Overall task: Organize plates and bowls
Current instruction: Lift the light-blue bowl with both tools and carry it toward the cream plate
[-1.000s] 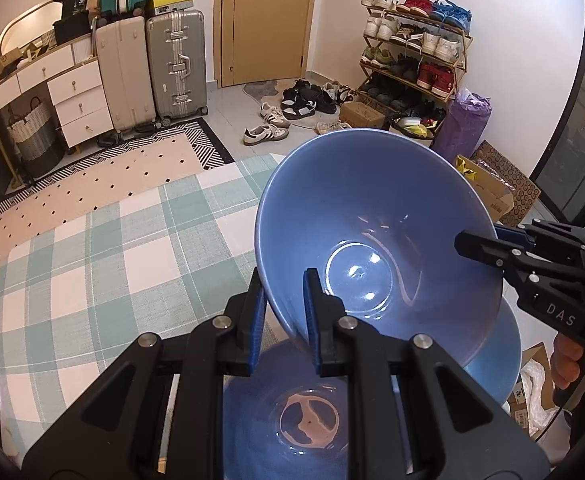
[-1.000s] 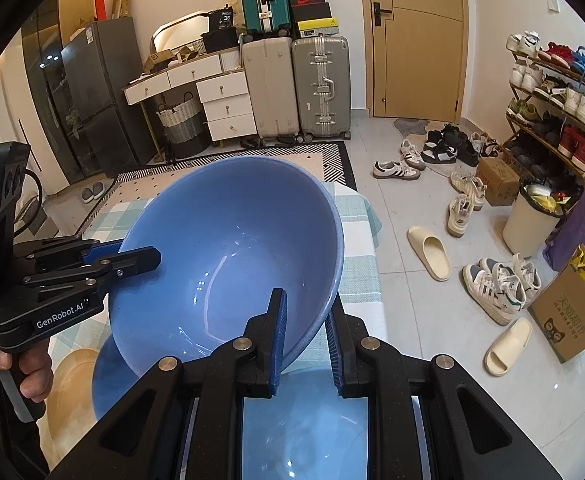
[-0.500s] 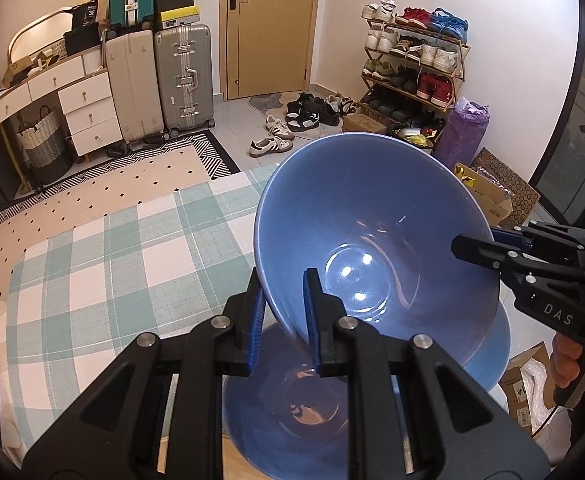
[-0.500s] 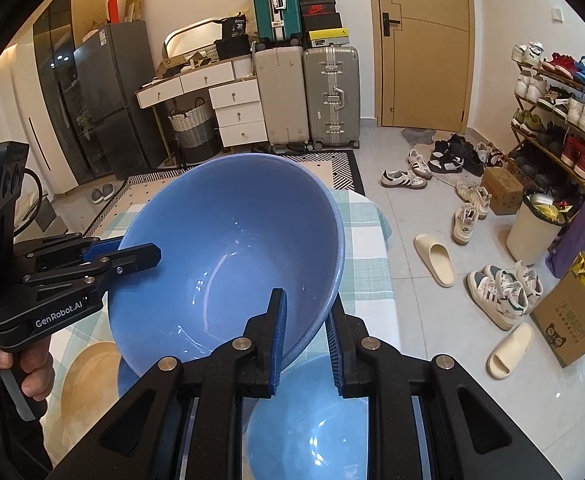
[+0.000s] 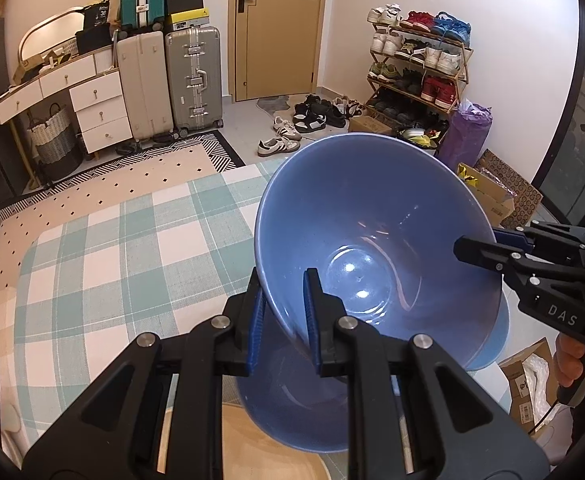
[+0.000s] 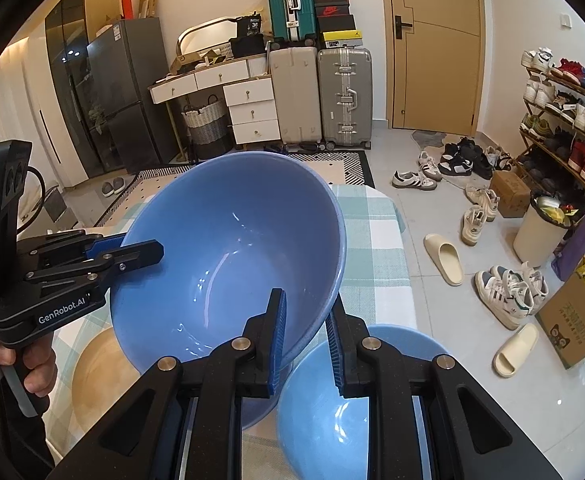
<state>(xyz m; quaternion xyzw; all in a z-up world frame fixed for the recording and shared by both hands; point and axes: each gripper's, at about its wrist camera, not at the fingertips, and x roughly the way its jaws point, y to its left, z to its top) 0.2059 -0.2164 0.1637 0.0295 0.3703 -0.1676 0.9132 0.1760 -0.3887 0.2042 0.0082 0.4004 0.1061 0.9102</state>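
Both down-tilted grippers, left gripper and right gripper, clamp opposite rims of the blue bowl.

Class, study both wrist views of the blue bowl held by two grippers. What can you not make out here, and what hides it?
- Left wrist view: how many bowls lie under the held bowl; it and the left gripper cover them.
- Right wrist view: the lower bowl is partly hidden by the right gripper.
- Both views: the tan mat is mostly covered.
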